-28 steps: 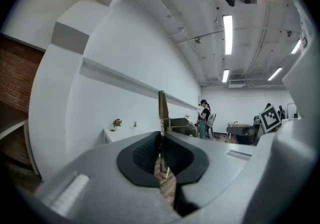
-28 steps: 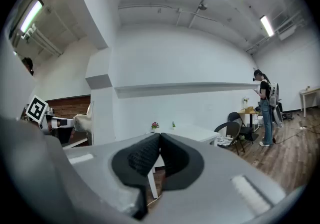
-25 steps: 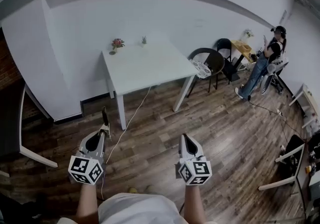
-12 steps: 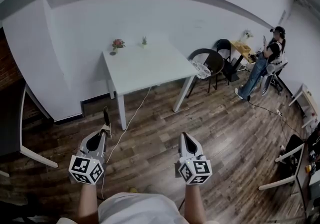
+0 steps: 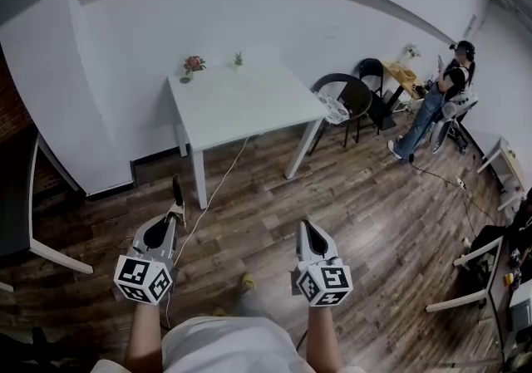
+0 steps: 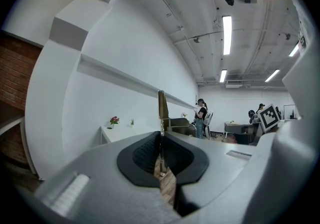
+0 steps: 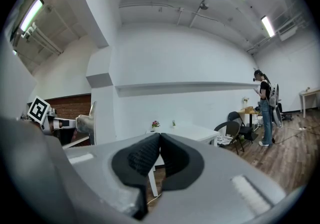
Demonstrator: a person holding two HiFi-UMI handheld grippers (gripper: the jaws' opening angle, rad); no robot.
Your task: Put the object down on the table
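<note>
Grey left gripper [image 5: 173, 217] is held level above the wood floor [image 5: 357, 213], jaws pinched tight on a thin flat metal piece [image 5: 175, 191]. Blade or utensil handle, cannot tell which. It stands up out of the pads, its free end toward the table.

White table [image 5: 241, 110] lies ahead, well apart from both grippers. Top mostly bare; a small flower pot [image 5: 193, 65] and a smaller plant [image 5: 238, 58] sit at the far edge by the wall. A pale cable [image 5: 218, 197] trails from under the table across the floor.

Right gripper [image 5: 307, 228] is level beside the left, jaws closed pad to pad, nothing between them.

Dark chair [image 5: 347, 97] stands just right of the table. A person [image 5: 436, 101] stands at far right, well clear.

Judgement: carrying step; the piece is not yet over the table. The next move calls for closing the gap to the near edge, bringing the left gripper over bare tabletop and lowering until the piece rests. Only then part the jaws. Mind the cable underfoot.
</note>
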